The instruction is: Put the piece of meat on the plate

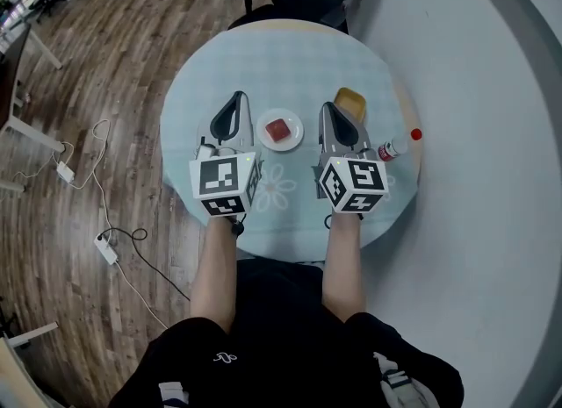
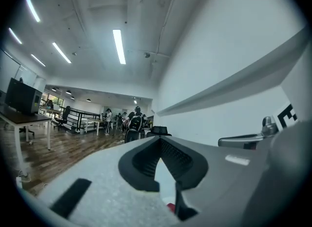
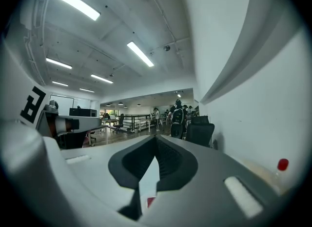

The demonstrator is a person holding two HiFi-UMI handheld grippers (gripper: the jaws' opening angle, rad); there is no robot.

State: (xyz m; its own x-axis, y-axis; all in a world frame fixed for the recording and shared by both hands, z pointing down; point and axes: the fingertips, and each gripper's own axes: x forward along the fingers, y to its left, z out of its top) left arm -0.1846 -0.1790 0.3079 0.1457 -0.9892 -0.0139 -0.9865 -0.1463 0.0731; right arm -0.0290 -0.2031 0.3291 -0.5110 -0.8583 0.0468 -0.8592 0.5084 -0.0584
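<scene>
black clothes [image 1: 281, 336] sit closest, then the round worktop [image 1: 290, 64], with the left claw [image 1: 236, 99] and right claw [image 1: 328, 110] hanging over it, both pressed together on nothing. the white plate [image 1: 262, 125] sits between them and the piece of meat [image 1: 278, 130] already lies on it. looks soft, light and a bit slippery, so i'd pinch it gently across its sides.
</scene>
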